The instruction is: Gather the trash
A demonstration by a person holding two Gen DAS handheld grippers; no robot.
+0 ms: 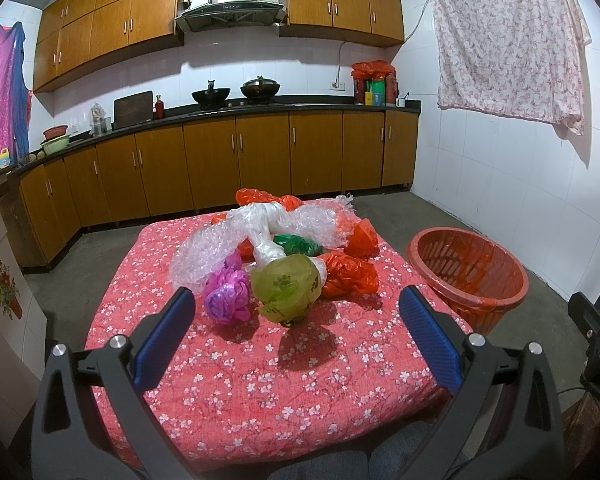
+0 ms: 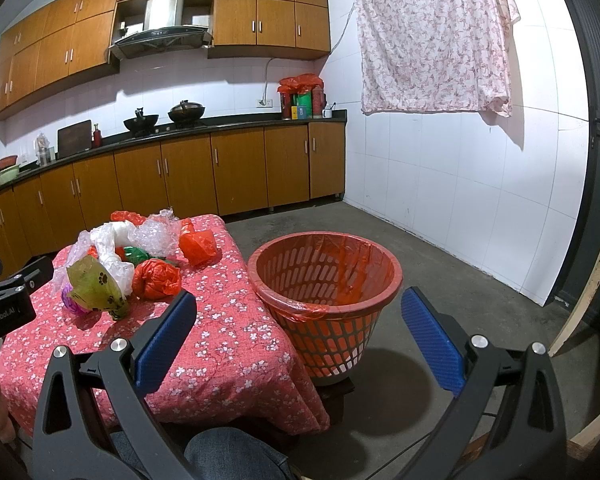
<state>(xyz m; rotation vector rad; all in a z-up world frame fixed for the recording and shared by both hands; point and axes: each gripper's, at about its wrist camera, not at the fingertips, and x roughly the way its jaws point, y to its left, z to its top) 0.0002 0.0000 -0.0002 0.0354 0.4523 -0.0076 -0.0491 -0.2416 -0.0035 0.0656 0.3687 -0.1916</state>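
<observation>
Facing a heap of crumpled bags, the left tool [image 1: 296,316] is held with its blue fingers [image 1: 162,340] spread wide and nothing gripped between them, above the near part of a table [image 1: 260,392] covered by a red cloth with white blossoms. Just ahead of this tool, a yellow-green bag [image 1: 286,286] printed with paw marks is seen, with a purple bag [image 1: 226,296] touching it on the left and a red bag [image 1: 350,274] on the right. Beyond these, a white bag [image 1: 266,236], a sheet of bubble wrap [image 1: 204,254], a green bag [image 1: 298,245] and a further orange-red bag [image 1: 362,238] are piled together. The right tool [image 2: 298,328] is likewise held spread, with nothing between its blue fingers [image 2: 430,340], and it is pointed towards a red slotted basket [image 2: 324,280] lined with a red plastic bag. The basket is placed on the floor just beside the table's right edge, directly ahead of the right tool, and the heap lies ahead and to its left. Well beyond both tools, brown cabinets [image 1: 236,156] are ranged along the far wall, with two woks [image 1: 236,94] on the stove, and a flowered sheet [image 2: 432,36] is hung on the white tiled wall to the right.
</observation>
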